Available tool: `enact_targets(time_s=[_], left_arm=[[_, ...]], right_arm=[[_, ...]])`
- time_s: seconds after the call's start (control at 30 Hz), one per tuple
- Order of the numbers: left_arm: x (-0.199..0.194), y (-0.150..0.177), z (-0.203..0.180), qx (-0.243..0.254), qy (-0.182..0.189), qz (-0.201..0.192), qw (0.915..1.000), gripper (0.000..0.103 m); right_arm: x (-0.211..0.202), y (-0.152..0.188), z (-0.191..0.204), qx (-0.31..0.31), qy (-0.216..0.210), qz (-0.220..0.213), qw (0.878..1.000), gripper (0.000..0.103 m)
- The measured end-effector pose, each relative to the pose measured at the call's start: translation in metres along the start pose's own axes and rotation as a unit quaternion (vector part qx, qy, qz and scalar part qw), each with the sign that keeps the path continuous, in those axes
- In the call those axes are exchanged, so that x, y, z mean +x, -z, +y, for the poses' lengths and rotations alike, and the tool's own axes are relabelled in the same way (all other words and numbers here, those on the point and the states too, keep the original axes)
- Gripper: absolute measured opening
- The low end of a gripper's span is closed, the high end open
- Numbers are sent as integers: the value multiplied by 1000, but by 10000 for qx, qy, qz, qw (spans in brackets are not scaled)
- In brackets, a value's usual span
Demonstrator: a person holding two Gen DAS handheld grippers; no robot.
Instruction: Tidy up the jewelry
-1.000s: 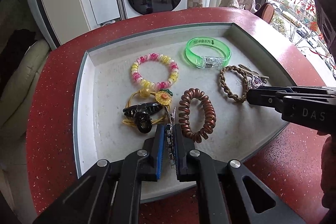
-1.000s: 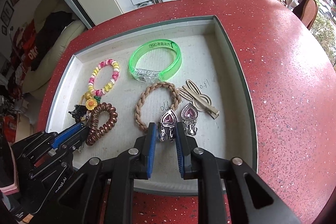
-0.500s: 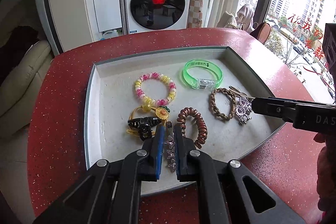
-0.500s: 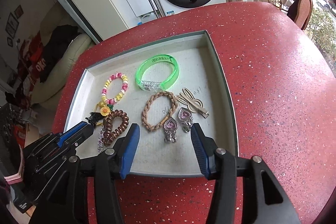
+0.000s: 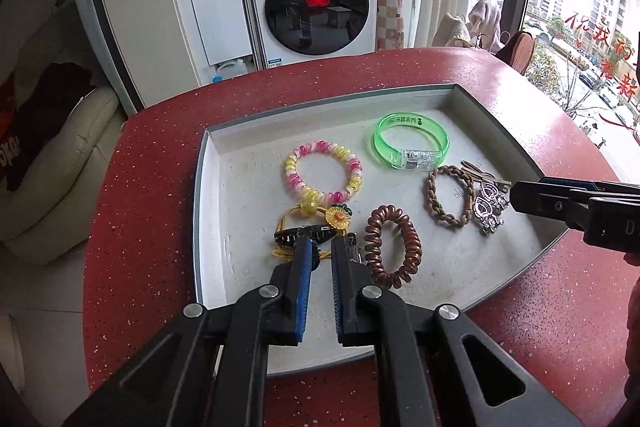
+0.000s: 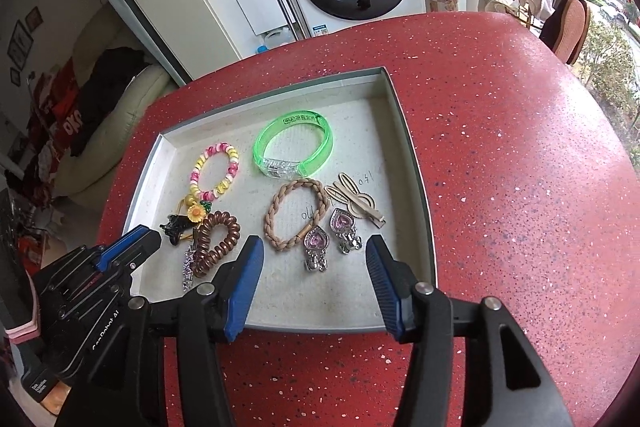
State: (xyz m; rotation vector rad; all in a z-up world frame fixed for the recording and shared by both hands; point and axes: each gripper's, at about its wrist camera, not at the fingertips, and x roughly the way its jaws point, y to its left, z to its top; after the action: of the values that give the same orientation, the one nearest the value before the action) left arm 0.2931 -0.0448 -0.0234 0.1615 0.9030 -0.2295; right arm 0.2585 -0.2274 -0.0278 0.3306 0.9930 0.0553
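A shallow grey tray (image 6: 408, 163) sits on the red speckled table (image 6: 520, 187), and everything is placed here relative to that tray. The right gripper (image 6: 314, 277) hovers over the tray's near edge with its blue-padded jaws spread wide and nothing between them. Just beyond its fingertips, inside the tray, lie two heart-shaped pink-stone earrings (image 6: 330, 241), side by side between the jaws' line. Just left of the earrings lies a tan braided bracelet (image 6: 296, 215), and just behind them a beige rabbit-ear hair clip (image 6: 356, 201).

The left gripper (image 5: 320, 247) reaches over the tray's near-left part, jaws parted by a narrow gap and holding nothing. A small silver ornament (image 6: 188, 265) lies on the tray floor just beside its tip, next to a brown spiral hair tie (image 5: 394, 251). A black claw clip (image 5: 304, 233) lies just ahead of its fingertips. Toward the tray's far side rest a pink-and-yellow beaded bracelet (image 5: 324, 173) and a clear green bangle (image 5: 410, 141).
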Motion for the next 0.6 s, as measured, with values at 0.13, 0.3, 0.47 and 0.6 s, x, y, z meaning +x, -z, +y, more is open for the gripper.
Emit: enact_targets(time_s=[0.13,0.3,0.47,0.6], left_arm=[[-9,1,4,-40,-320,-268,9991,103],[-10,-1,4,48,-362,-185,9992,103],[-6,1,4,19,-504,-15,9987,103],[-7,5,9,-97,-543,20,9985,103]], right_arm=[[0,-1,2,-38,25,23,10000,57],[3,-2,9,-228,221,117,9994,58],[12,-3,18,-535,685,357,9956,85],[9,0,18,-547,707,276,9956,89]])
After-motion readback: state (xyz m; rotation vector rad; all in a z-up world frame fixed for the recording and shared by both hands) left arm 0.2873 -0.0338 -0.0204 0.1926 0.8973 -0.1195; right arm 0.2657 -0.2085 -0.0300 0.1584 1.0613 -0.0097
